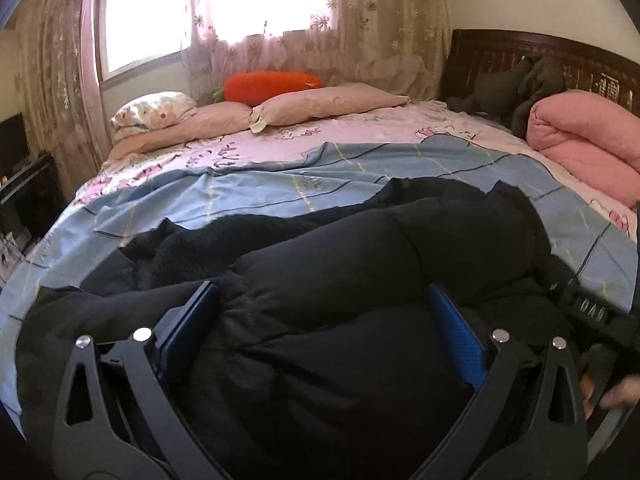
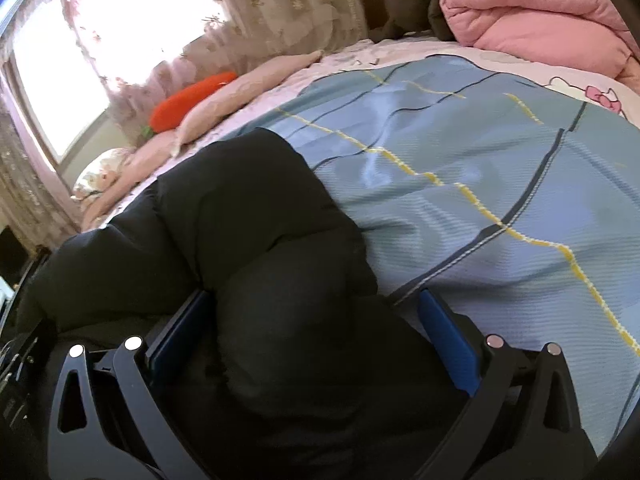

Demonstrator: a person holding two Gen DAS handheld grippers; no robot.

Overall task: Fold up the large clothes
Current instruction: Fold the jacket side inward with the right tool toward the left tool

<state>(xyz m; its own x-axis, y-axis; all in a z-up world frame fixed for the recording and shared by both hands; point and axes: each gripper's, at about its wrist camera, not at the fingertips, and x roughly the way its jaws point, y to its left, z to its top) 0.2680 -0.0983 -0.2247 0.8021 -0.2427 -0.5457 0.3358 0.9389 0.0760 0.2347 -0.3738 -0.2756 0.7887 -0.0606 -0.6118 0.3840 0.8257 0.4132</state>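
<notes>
A: Fills most of both frames: bed (image 1: 360, 136) under a blue plaid sheet (image 1: 248, 196), pink printed sheet (image 1: 352, 128) beyond.

B: Across the lower half, spread on the blue sheet: black puffy jacket (image 1: 360, 272), bunched and lumpy.

A: Far right, upper part: folded pink quilt (image 1: 588, 148). Along the top, by the curtained window (image 1: 208, 4): pillows (image 1: 320, 102) and an orange carrot plush (image 1: 272, 86).

B: Bottom of the left wrist view: left gripper (image 1: 324, 328), fingers (image 1: 188, 324) spread wide, jacket bulging between them, not pinched.

A: Same in the right wrist view: right gripper (image 2: 316, 340), blue fingers (image 2: 448, 344) parted, straddling a jacket fold at the sheet's edge.
</notes>
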